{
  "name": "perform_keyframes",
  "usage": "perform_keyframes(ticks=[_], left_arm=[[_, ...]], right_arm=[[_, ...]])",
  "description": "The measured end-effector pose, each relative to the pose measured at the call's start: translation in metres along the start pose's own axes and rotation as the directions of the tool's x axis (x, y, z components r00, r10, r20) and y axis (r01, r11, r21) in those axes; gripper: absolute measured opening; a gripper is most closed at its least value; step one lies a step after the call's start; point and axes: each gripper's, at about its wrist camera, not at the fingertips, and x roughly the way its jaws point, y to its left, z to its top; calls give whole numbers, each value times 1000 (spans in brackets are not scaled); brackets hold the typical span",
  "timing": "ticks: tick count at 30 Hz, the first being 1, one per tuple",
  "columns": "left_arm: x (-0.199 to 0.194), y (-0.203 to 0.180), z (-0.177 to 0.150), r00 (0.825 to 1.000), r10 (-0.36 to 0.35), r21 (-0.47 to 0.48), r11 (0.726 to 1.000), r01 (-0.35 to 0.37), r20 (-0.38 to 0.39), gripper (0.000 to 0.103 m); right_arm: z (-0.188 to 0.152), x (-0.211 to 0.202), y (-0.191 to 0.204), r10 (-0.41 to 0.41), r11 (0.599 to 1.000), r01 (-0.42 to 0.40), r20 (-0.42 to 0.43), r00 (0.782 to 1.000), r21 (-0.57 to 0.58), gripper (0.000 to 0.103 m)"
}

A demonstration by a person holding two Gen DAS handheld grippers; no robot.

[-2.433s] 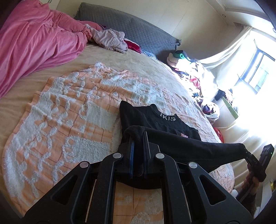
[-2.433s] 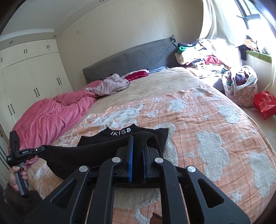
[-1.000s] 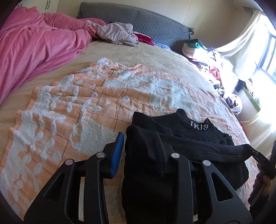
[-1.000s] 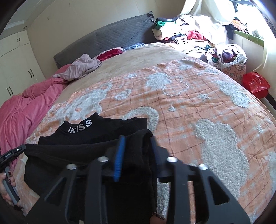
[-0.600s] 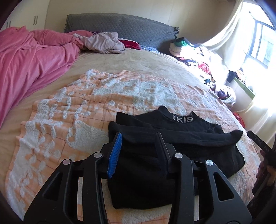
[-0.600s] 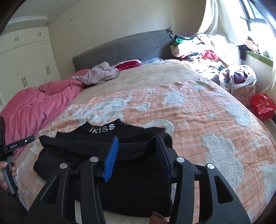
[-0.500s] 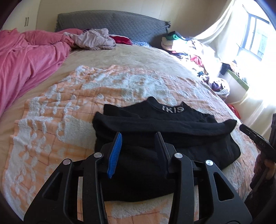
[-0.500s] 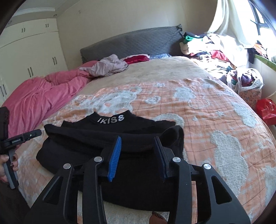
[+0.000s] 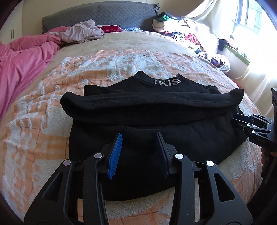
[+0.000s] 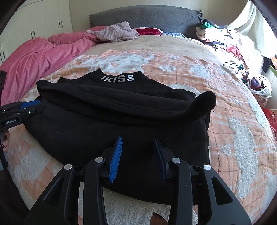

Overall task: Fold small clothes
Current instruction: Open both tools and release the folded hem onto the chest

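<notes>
A black top with white "IKISS" lettering on its collar lies on the orange and white bedspread, its lower part folded up over the body. It also shows in the right wrist view. My left gripper is open and empty, just above the near edge of the top. My right gripper is open and empty over the top's near edge. The right gripper shows at the right edge of the left wrist view. The left gripper shows at the left edge of the right wrist view.
A pink duvet lies bunched at the left of the bed. Loose clothes sit by the grey headboard. A pile of clothes and a laundry bag stand at the right, under the window.
Both grippers let go of the folded-up part of the top and opened. They drew back toward the near edge, and the top now lies flat on the bedspread.
</notes>
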Motion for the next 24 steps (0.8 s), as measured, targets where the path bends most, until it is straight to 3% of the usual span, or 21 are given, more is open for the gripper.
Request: perform_keyframes(ticks=[6, 14, 17, 24], left_arm=[[17, -7, 8, 999, 52, 74, 996, -51, -4, 32], [43, 9, 29, 997, 76, 72, 995, -75, -2, 40], [49, 20, 38, 999, 52, 30, 998, -52, 10, 40], [39, 60, 59, 993, 92, -99, 992, -84, 79, 40]], right_arm=[[13, 19, -7, -54, 998, 54, -6, 998, -15, 35], [42, 45, -26, -117, 993, 117, 8, 993, -22, 35], [51, 50, -41, -142, 990, 142, 11, 990, 9, 35], [69, 53, -82, -179, 976, 172, 42, 983, 133, 35]])
